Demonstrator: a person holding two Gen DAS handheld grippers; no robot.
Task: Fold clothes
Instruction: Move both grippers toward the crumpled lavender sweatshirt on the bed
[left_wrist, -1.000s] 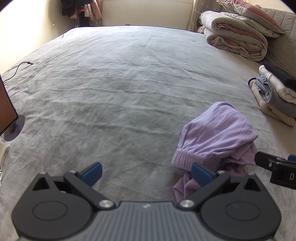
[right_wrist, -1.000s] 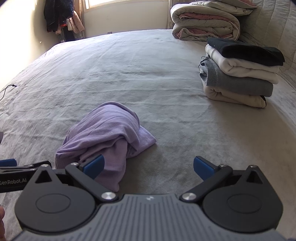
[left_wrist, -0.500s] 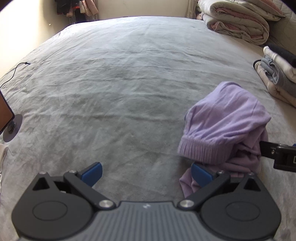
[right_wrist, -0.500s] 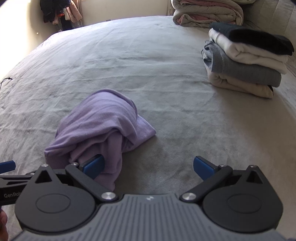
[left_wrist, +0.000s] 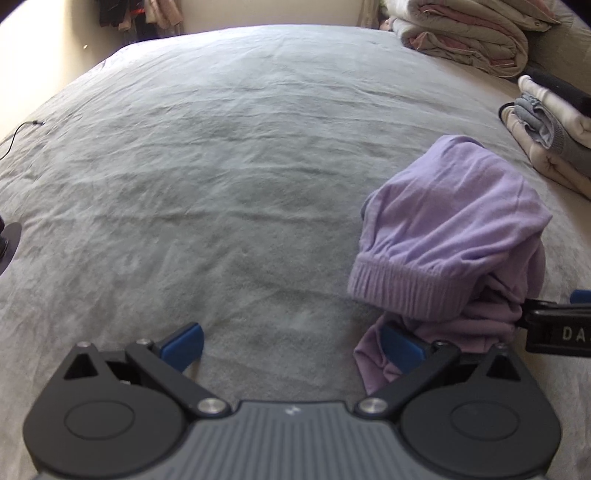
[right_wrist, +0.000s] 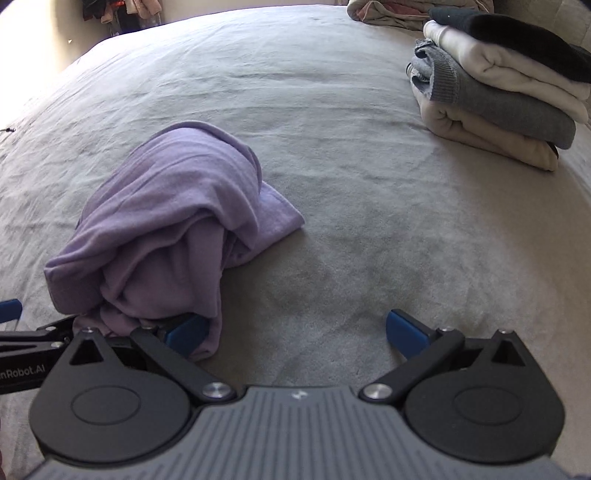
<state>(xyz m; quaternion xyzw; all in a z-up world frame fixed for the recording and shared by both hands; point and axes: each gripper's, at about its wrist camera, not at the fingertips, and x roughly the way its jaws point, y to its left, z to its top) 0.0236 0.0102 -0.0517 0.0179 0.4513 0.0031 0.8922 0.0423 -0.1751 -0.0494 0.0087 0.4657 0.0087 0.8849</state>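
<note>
A crumpled lilac sweater (left_wrist: 454, 240) lies in a heap on the grey bed (left_wrist: 229, 177), its ribbed hem facing the left wrist view. My left gripper (left_wrist: 291, 345) is open, low over the sheet; its right finger touches the heap's near edge. In the right wrist view the same sweater (right_wrist: 173, 221) sits left of centre. My right gripper (right_wrist: 295, 332) is open too, with its left finger against the cloth's near fold. Nothing is clamped in either one. Each gripper's side shows at the edge of the other's view.
A stack of folded clothes (right_wrist: 502, 88), black on top, rests at the right of the bed. Folded duvets (left_wrist: 461, 40) lie at the far right. A cable (left_wrist: 22, 129) and a round stand base (left_wrist: 7, 243) sit at the left edge. Hanging garments (left_wrist: 140, 14) line the far wall.
Both grippers have come forward and lower toward the lilac sweater, which now looks larger and nearer. Their fingers have stayed open, and the heap has not moved.
</note>
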